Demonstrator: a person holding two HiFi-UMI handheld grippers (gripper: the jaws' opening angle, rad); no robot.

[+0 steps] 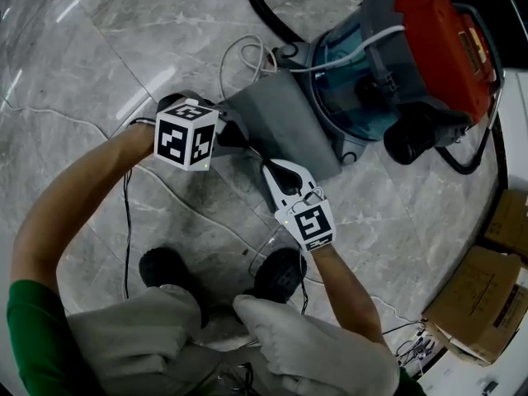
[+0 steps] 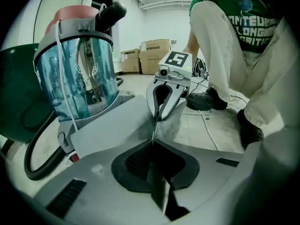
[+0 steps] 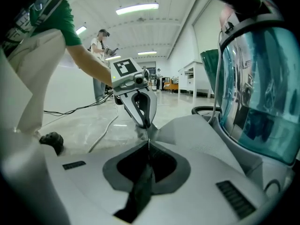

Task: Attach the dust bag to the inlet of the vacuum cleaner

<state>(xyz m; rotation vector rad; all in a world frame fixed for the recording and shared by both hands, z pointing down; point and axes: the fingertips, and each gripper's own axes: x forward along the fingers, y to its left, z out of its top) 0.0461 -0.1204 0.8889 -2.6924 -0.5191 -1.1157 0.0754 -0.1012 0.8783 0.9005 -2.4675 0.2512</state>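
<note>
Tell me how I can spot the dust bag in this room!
Find the big vacuum cleaner with the red top and see-through blue tank, standing on the marble floor. Just in front of it is the dust bag, a flat sheet of grey cloth. It is the only soft grey thing there, and the left gripper and right gripper both pinch its near edge.

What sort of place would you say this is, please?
Probably a large workshop or lab hall: a polished grey marble-look floor, stacked brown cardboard boxes, and long white strip ceiling lights.
</note>
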